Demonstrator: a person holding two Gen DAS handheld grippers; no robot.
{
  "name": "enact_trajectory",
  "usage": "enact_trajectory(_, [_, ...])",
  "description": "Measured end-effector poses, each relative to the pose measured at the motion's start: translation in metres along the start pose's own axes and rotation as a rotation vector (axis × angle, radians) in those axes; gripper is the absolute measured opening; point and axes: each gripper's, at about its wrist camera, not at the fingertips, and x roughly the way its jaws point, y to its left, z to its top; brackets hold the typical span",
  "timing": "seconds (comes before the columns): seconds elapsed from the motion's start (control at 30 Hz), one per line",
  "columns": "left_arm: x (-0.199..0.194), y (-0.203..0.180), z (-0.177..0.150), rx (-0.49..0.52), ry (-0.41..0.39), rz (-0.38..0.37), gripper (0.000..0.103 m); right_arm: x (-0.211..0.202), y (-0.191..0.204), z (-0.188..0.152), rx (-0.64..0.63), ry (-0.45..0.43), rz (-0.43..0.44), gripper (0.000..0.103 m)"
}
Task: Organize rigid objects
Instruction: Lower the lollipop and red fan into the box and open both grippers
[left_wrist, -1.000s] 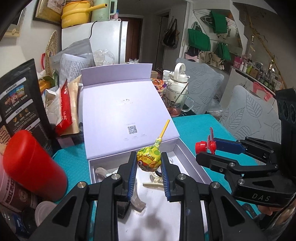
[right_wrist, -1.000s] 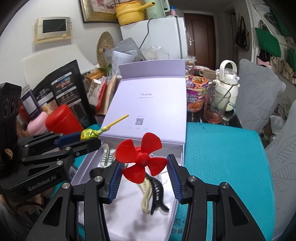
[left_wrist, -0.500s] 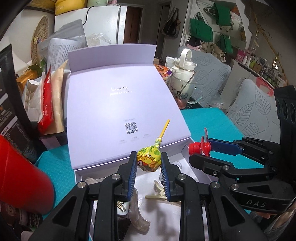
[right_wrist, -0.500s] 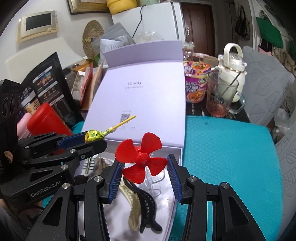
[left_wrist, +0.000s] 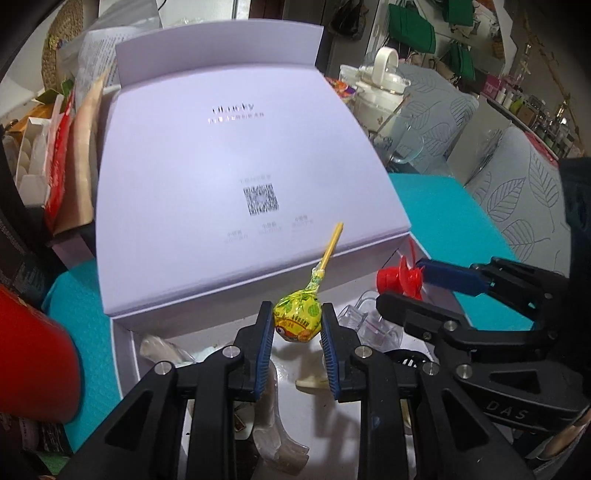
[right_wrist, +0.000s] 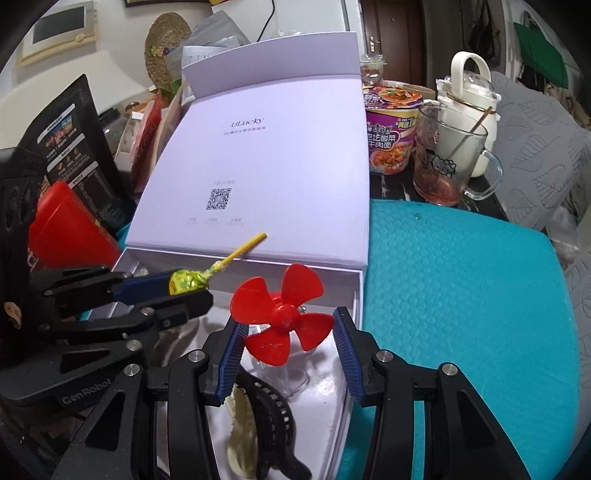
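Crinkly-wrapped lollipop (left_wrist: 297, 319) is sitting pinched in my left gripper (left_wrist: 297, 334); my right gripper (right_wrist: 286, 341) is holding the light, brittle red propeller (right_wrist: 282, 314) by its blade tips.

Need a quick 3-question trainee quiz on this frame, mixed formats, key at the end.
1. True or false: the left gripper is shut on a lollipop.
2. What does the right gripper hold? A) black hair claw B) red fan propeller C) glass mug
3. Fill in: both grippers are over the open tray of the lavender ____, which already holds hair claws.

Key
1. True; its stick points up and away over the lid.
2. B, the red fan propeller; the black hair claw lies in the tray and the glass mug stands behind the teal mat.
3. gift box.
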Motion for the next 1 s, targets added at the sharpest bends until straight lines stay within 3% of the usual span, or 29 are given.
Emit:
enact_trajectory(0.43, [0.003,-0.006,0.001,0.028,0.015,0.06,0.025,0.002,0.009,-0.002,-0.073,0.006,-0.072,0.047])
enact_trajectory(0.87, [0.01,-0.007,0.014,-0.007,0.082,0.073,0.025,-0.002,0.006,-0.002,-0.043,0.022,-0.047,0.05])
enact_trajectory(0.93, [0.009,-0.008,0.016,-0.009,0.079,0.077,0.027,-0.004,0.006,-0.001,-0.044,0.022,-0.047,0.05])
enact_trajectory(1.0, [0.006,-0.009,0.017,-0.009,0.066,0.075,0.036,-0.006,0.007,-0.001,-0.046,0.019,-0.047,0.051])
